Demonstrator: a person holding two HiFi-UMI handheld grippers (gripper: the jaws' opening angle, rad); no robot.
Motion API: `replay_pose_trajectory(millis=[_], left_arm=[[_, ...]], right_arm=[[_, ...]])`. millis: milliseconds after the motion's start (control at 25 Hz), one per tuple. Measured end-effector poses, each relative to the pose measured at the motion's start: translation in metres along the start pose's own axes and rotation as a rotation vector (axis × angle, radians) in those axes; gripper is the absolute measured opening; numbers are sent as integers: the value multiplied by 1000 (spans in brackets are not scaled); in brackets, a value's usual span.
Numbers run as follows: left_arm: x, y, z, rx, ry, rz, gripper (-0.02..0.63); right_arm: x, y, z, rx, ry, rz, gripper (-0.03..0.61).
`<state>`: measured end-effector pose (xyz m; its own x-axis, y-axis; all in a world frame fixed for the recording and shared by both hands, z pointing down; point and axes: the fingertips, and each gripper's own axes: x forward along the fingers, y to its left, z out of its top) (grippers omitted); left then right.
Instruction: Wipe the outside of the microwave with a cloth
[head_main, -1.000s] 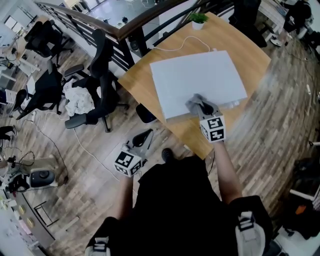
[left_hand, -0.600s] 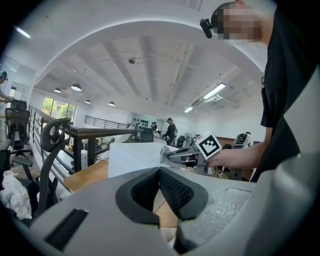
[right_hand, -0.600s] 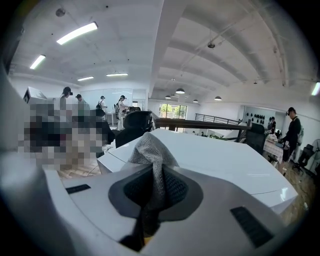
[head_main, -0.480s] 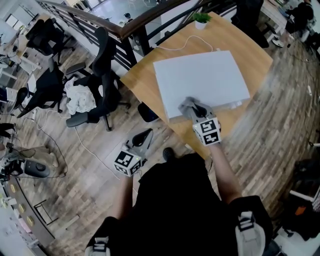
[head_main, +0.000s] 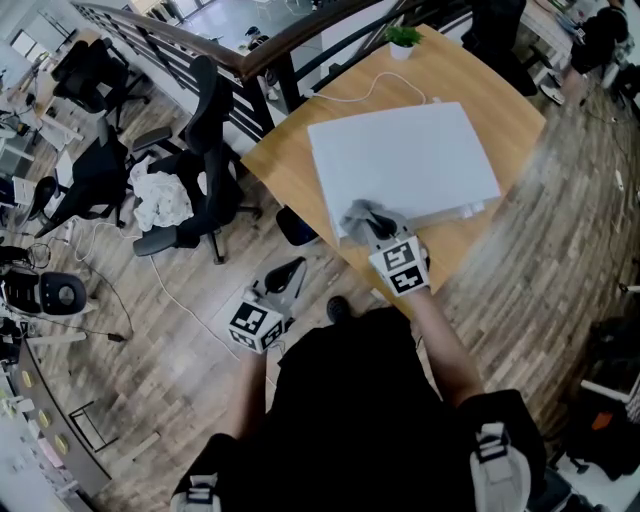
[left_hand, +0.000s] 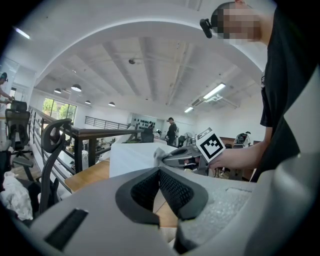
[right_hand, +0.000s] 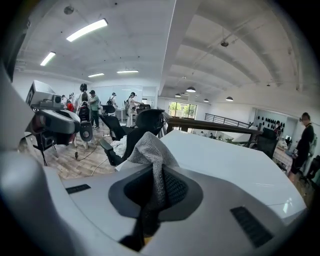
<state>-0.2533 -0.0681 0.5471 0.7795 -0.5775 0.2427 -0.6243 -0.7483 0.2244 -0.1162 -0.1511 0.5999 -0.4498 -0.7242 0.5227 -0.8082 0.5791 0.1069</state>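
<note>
The white microwave (head_main: 410, 160) stands on a wooden table (head_main: 285, 165); in the head view I see its flat top. My right gripper (head_main: 378, 230) is shut on a grey cloth (head_main: 360, 214), which rests on the top's near left corner. In the right gripper view the cloth (right_hand: 150, 150) sticks up between the closed jaws of the right gripper (right_hand: 157, 185), with the microwave top (right_hand: 225, 165) beyond. My left gripper (head_main: 285, 275) hangs over the floor left of the table, shut and holding nothing. From the left gripper view the microwave (left_hand: 132, 157) and cloth (left_hand: 159, 154) appear ahead.
A small potted plant (head_main: 398, 40) and a white cable (head_main: 360, 90) lie on the table behind the microwave. Black office chairs (head_main: 200, 150), one with a white bundle (head_main: 160, 200), stand to the left beside a railing (head_main: 200, 45). Wood floor surrounds the table.
My right gripper has slid the cloth leftward and nearer along the microwave top's front edge to the near left corner. The left gripper has stayed in place.
</note>
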Motion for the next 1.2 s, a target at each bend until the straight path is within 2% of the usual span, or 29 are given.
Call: replay_pose_trajectory(millis=[320, 480, 680, 1000, 1200], left_arm=[[-7, 4, -2, -3, -6, 20, 2], [-11, 5, -5, -14, -3, 32, 2], [-12, 6, -3, 0, -8, 35, 2], [-14, 4, -3, -6, -3, 38, 2], [-16, 4, -4, -9, -5, 44, 2]], right_arm=[[12, 27, 9, -50, 41, 64, 17], [16, 33, 10, -92, 63, 64, 17], [18, 33, 9, -118, 102, 69, 17], [36, 27, 14, -149, 198, 130, 17], [52, 18, 24, -229, 232, 123, 17]])
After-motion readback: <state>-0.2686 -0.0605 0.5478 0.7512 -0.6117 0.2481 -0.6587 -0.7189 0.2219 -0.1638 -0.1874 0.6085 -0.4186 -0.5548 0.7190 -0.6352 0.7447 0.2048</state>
